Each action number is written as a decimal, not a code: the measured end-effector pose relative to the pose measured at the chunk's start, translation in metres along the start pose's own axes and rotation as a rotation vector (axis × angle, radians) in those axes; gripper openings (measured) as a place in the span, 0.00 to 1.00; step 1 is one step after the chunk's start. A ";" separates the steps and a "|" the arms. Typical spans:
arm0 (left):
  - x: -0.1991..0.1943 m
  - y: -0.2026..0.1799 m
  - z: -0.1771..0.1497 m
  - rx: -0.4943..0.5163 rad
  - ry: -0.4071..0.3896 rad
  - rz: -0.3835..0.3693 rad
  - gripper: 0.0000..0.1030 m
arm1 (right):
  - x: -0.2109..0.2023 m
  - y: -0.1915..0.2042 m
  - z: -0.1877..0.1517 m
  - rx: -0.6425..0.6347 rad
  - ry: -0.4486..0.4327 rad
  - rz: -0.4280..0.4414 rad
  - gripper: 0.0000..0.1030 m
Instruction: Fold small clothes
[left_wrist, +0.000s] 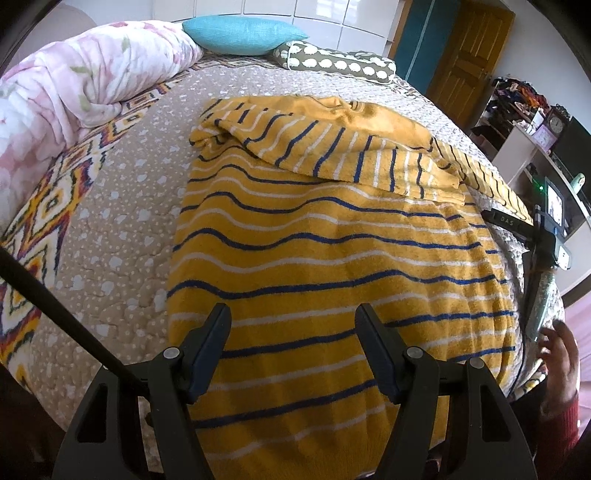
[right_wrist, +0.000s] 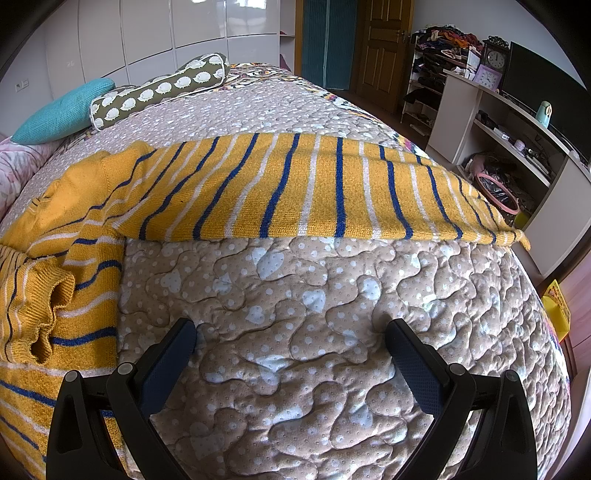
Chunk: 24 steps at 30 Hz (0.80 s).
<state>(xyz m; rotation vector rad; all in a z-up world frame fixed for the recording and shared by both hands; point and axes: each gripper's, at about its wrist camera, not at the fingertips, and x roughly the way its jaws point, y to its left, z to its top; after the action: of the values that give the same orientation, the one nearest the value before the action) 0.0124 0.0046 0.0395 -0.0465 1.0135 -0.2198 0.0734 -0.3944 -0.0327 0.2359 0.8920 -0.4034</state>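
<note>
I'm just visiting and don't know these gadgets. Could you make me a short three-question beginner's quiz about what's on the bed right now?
1. True or false: one sleeve of the yellow striped sweater is already folded across its body.
2. What lies between the fingers of the right gripper? A) the sweater's cuff B) only the quilted bedspread C) the turquoise pillow
3. Fill in: the jaws of the left gripper stand ____ above the sweater's lower part.

Key:
1. True; the left wrist view shows the sleeve lying across the chest, while the other sleeve is stretched out flat.
2. B
3. open
</note>
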 end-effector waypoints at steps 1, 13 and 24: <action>-0.001 0.000 0.000 0.000 0.000 0.005 0.66 | 0.000 0.000 0.000 0.000 0.000 0.000 1.00; -0.001 -0.015 0.000 0.014 0.014 0.023 0.66 | -0.002 0.002 -0.002 -0.006 0.001 -0.007 1.00; -0.010 -0.028 0.001 0.033 0.003 0.041 0.66 | 0.001 -0.006 0.004 0.022 0.046 0.048 1.00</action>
<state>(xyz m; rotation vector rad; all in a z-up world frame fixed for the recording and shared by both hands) 0.0039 -0.0203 0.0528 0.0045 1.0129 -0.1989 0.0746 -0.4020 -0.0312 0.2872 0.9257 -0.3649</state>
